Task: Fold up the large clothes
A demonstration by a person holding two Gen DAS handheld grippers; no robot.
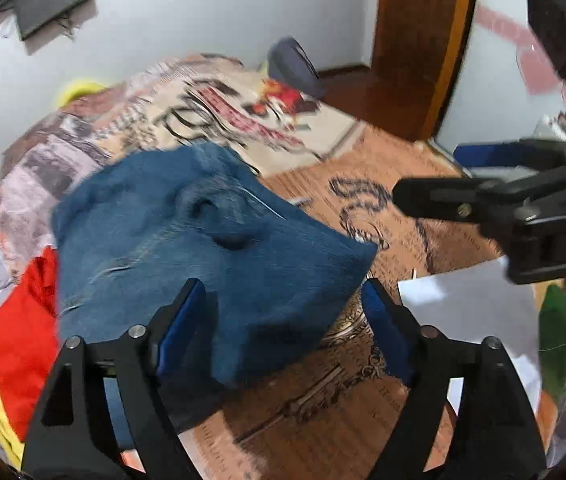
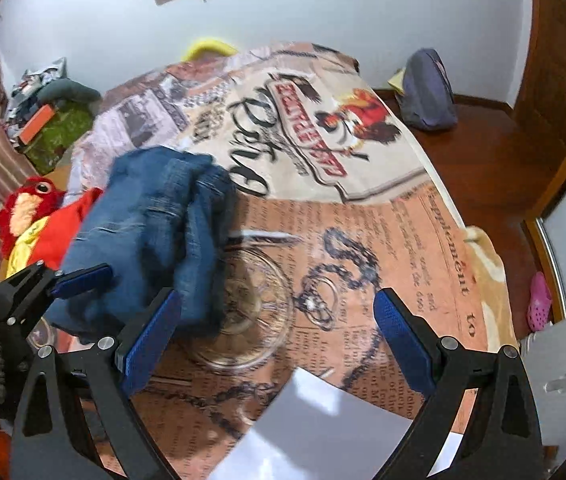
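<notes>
- The left tool stands wide apart, gripping nothing, probably to let go.
- The blue jeans lie bunched on the bed's printed cover, partly over a glass bowl.
- The right tool gapes empty above that cover, seemingly ready for another hold.

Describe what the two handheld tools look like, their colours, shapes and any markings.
Both tools match. The left tool and right tool each have two black angular fingers with triangular cut-outs, silver pivot pins, and flat blue textured pads on the inner faces. The right tool's black body carries white lettering, too cut off to read. No sleeve shows clearly.
</notes>
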